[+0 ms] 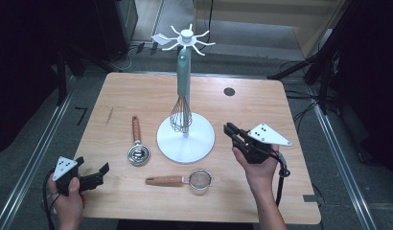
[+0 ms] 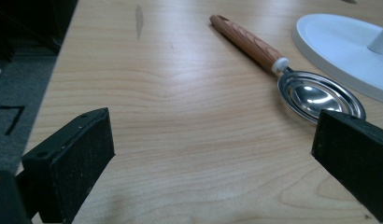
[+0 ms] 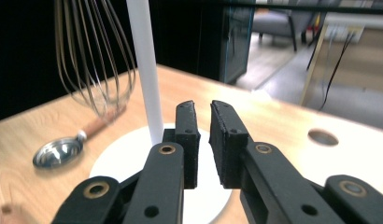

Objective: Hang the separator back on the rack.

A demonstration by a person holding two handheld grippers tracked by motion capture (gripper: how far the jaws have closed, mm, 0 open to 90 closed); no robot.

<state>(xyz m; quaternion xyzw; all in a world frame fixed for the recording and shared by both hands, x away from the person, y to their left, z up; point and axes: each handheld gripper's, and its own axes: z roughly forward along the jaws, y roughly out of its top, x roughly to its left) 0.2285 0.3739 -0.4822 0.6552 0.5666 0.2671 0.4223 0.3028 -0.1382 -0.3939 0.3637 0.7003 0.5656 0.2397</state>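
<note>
A white utensil stand (image 1: pixel 199 143) with hooks on top rises at the table's middle. A whisk (image 1: pixel 180 115) with a teal handle hangs from it. To the stand's left lies a steel scoop (image 1: pixel 137 152) with a wooden handle, and a small wood-handled strainer (image 1: pixel 200 181) lies in front of it. My left gripper (image 1: pixel 102 175) rests open at the near left corner; in its own view the left gripper (image 2: pixel 210 128) faces the scoop (image 2: pixel 315 95). My right gripper (image 1: pixel 228 128) hovers just right of the stand's base. The right gripper (image 3: pixel 202 105) shows a narrow gap between its pads, with nothing in it, close to the whisk (image 3: pixel 94 60).
A round cable hole (image 1: pixel 229 91) sits in the table's far right part. The wooden table (image 1: pixel 137 91) is bare behind the scoop. Dark stands and cables ring the table on the floor. The stand's pole (image 3: pixel 145 70) rises just left of my right jaws.
</note>
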